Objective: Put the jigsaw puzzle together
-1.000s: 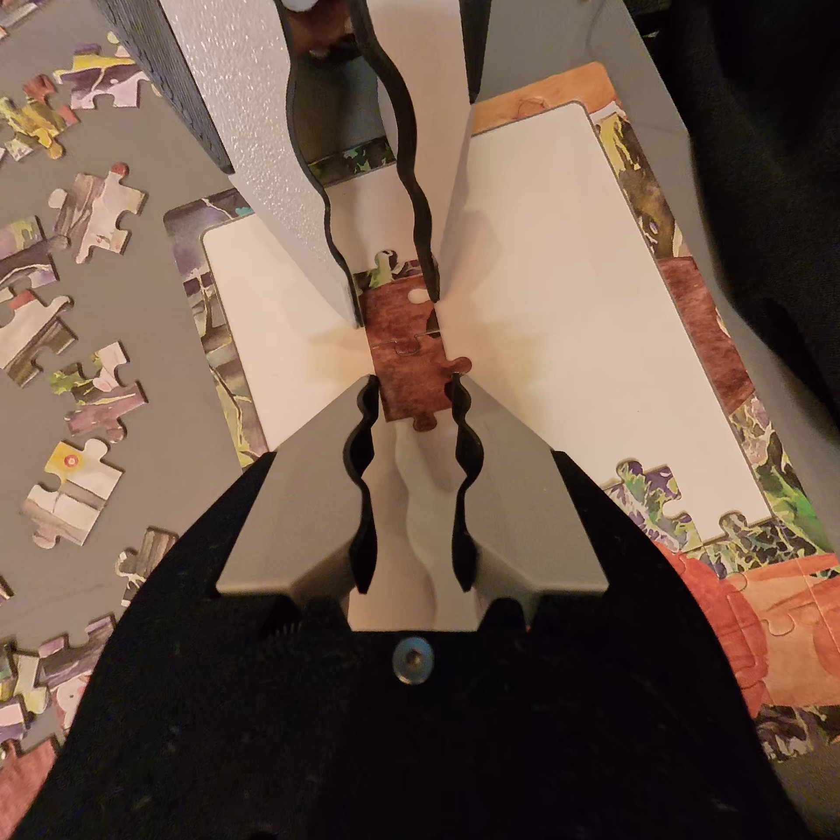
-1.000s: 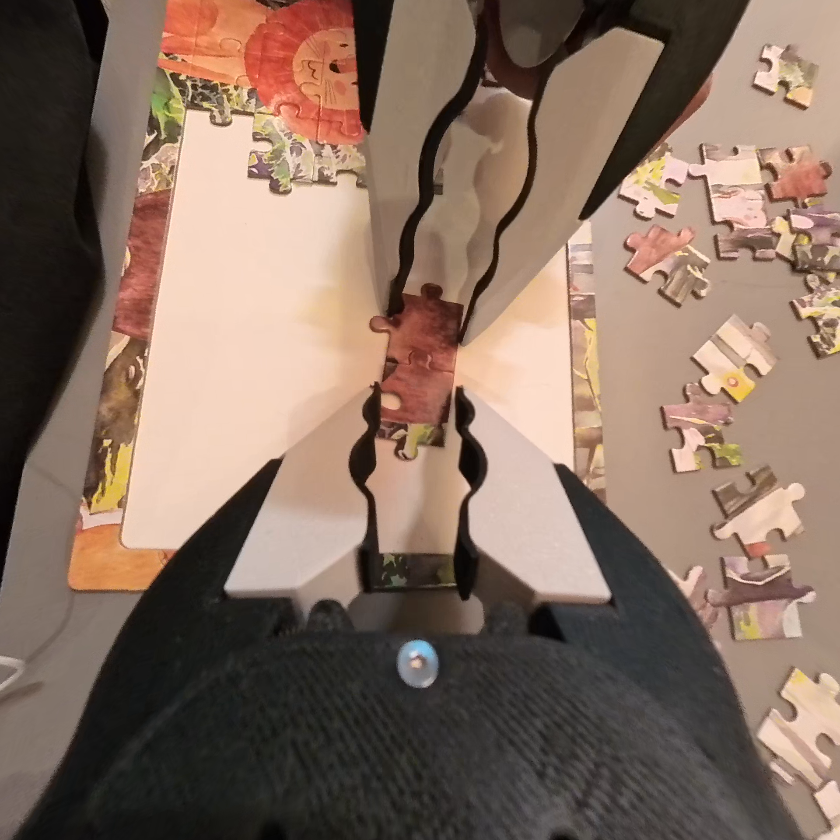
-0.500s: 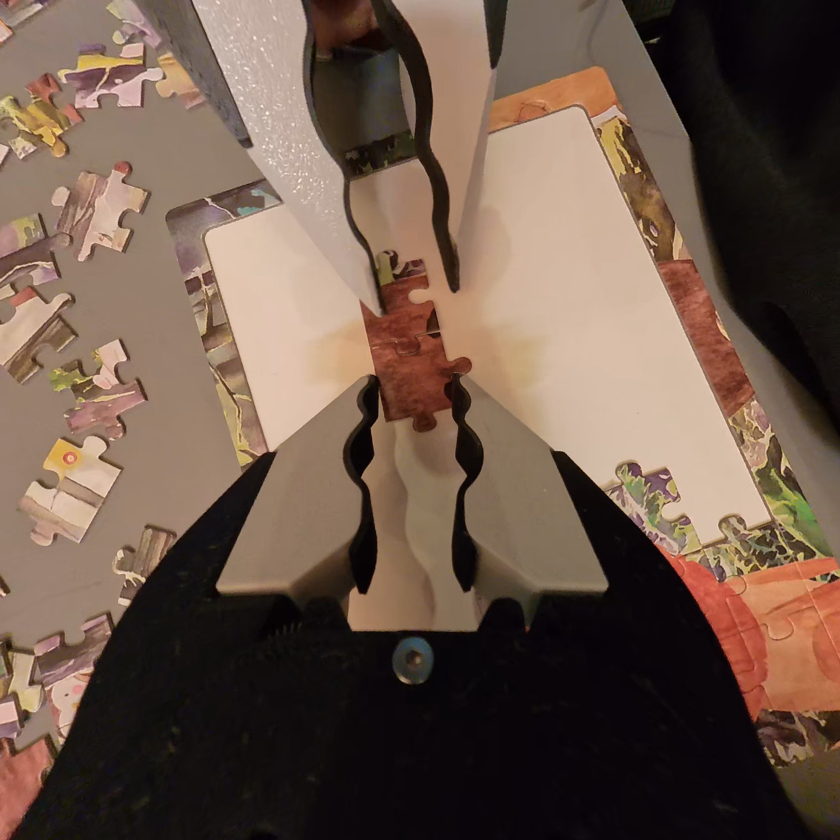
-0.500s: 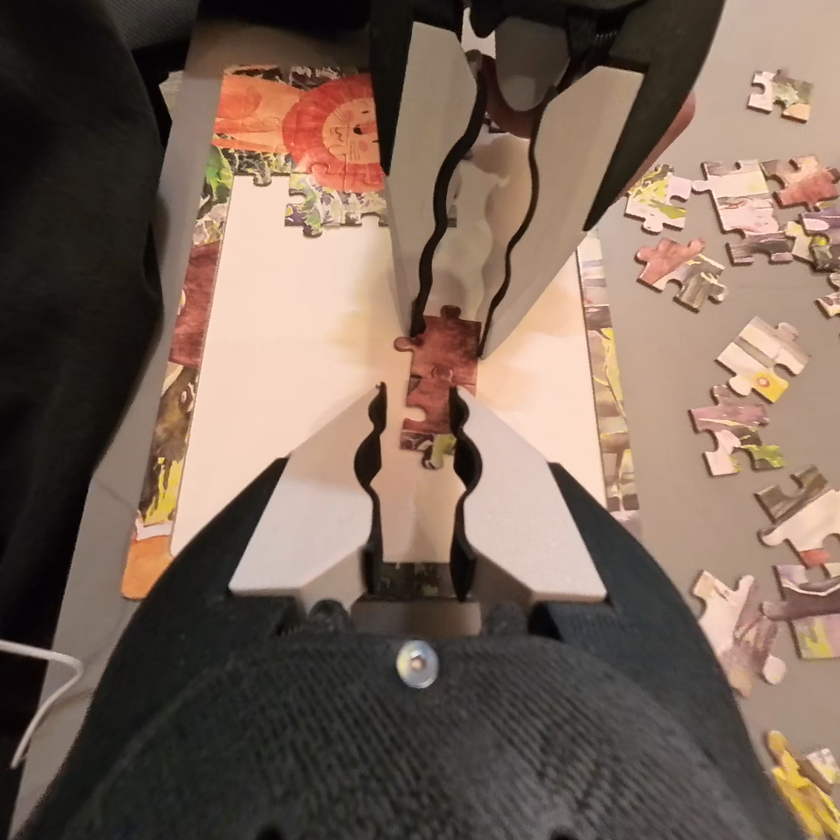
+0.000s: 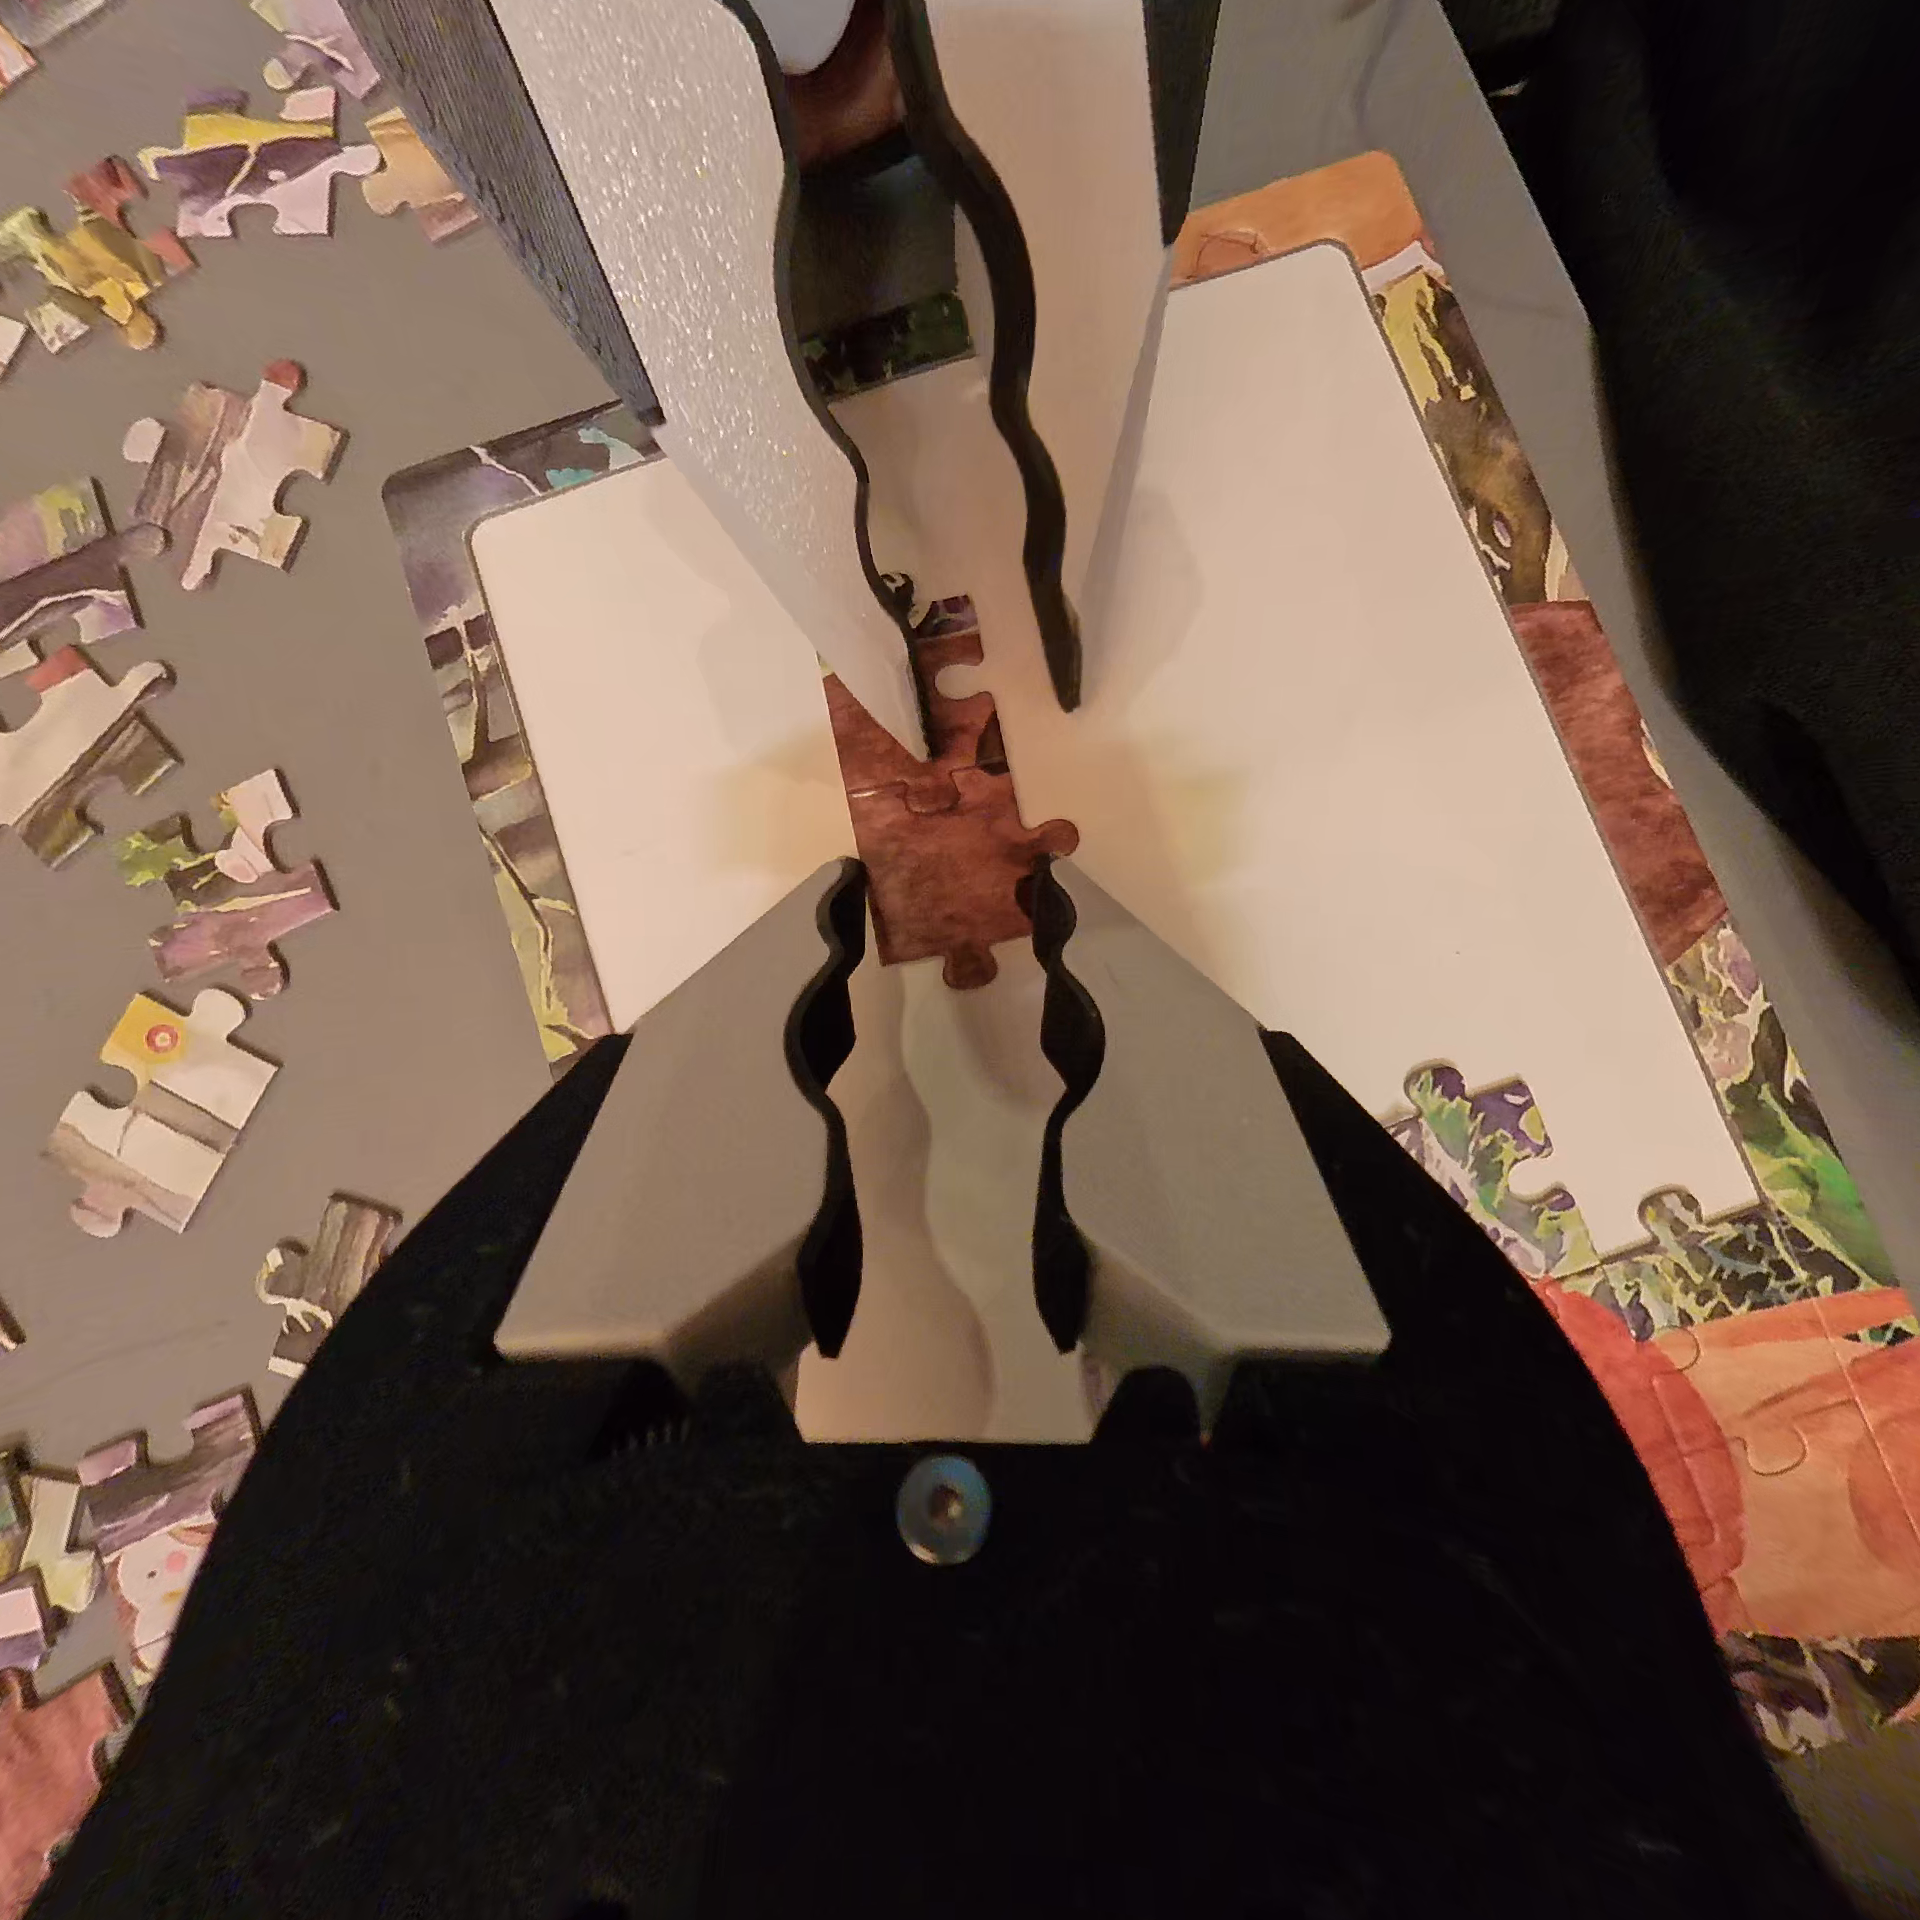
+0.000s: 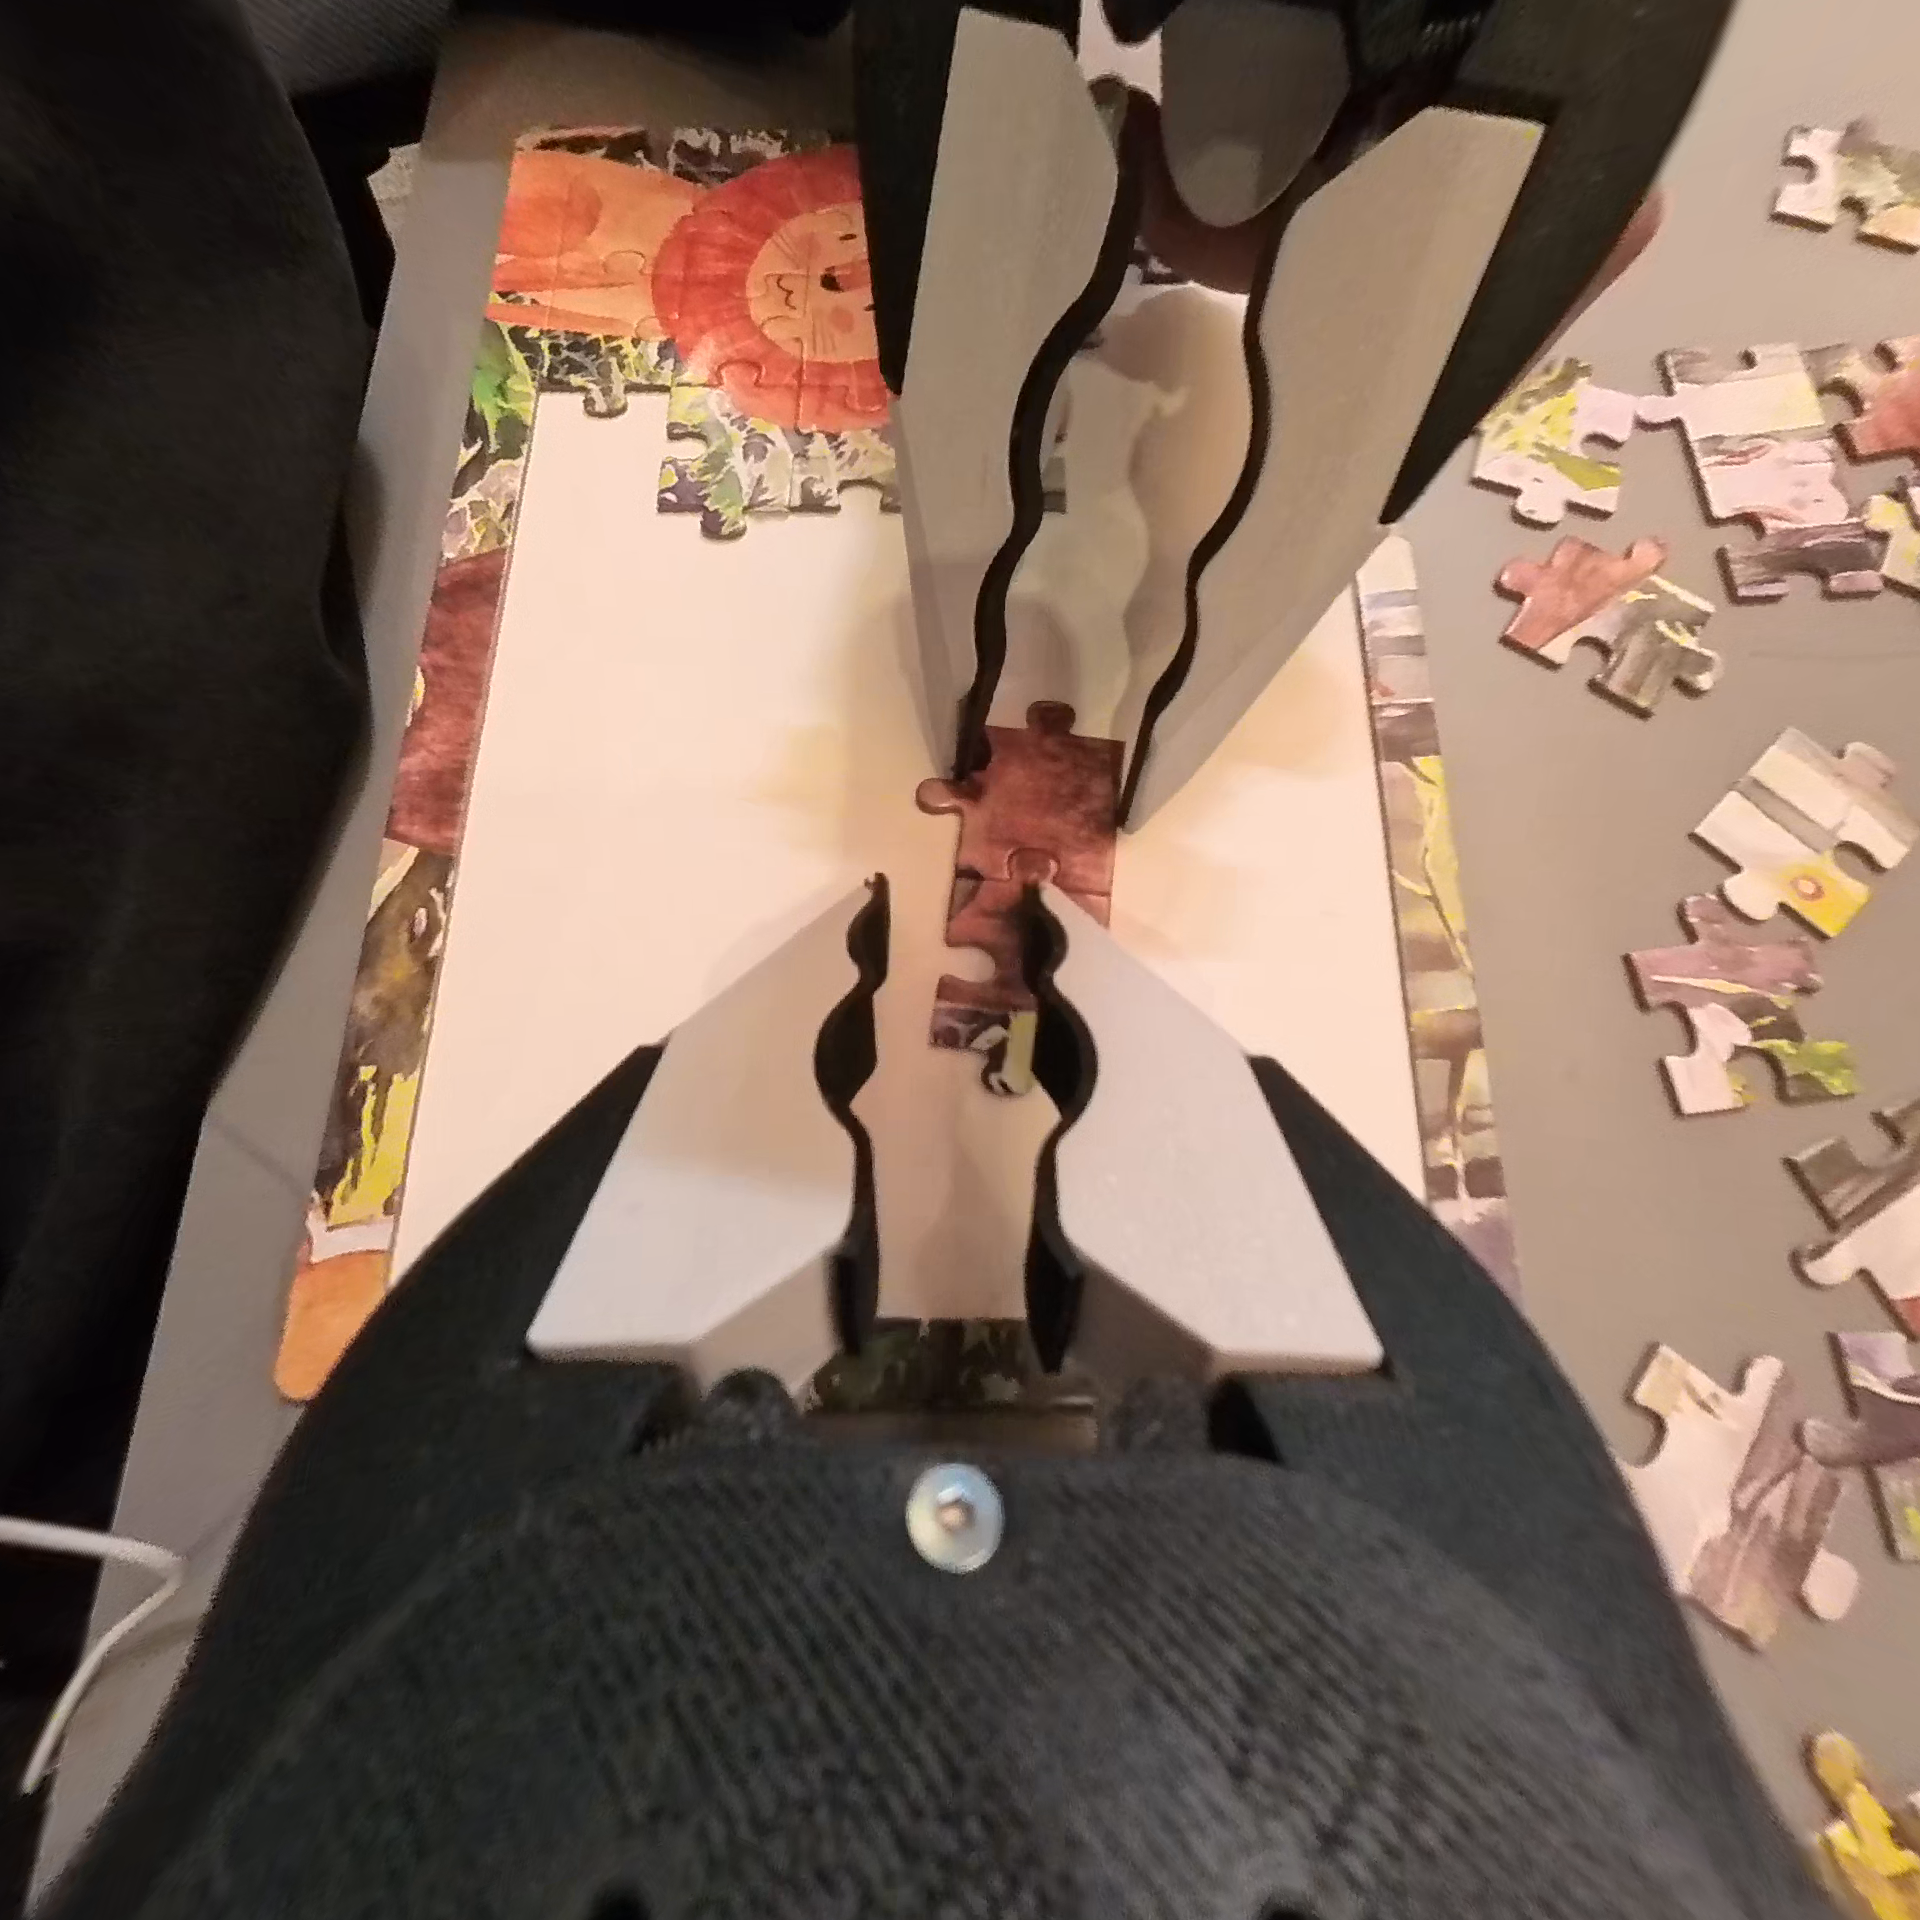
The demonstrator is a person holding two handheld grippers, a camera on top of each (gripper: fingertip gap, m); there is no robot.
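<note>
Two joined brown puzzle pieces lie in the middle of the white puzzle board (image 5: 1299, 727). My left gripper (image 5: 945, 878) has its fingertips against both sides of the nearer brown piece (image 5: 940, 873); it also shows in the right wrist view (image 6: 1039, 798), around that piece (image 6: 1039, 805). My right gripper (image 6: 958, 883) is partly open and holds nothing. Its right finger is over the brown-and-green piece (image 6: 982, 935). In the left wrist view the right gripper (image 5: 994, 727) hangs over that piece (image 5: 971, 717).
A finished lion section (image 6: 769, 281) fills one end of the board, and a picture border frames it. Several loose pieces (image 6: 1714, 935) lie on the grey table beside it, also in the left wrist view (image 5: 208, 883). A person's dark clothing (image 6: 156, 623) lies along the other side. Less than 4 cm separates the two grippers' tips.
My right gripper has let go of the brown-and-green piece, drawn back and shifted sideways so it no longer straddles it. My left gripper and both pieces have stayed in place.
</note>
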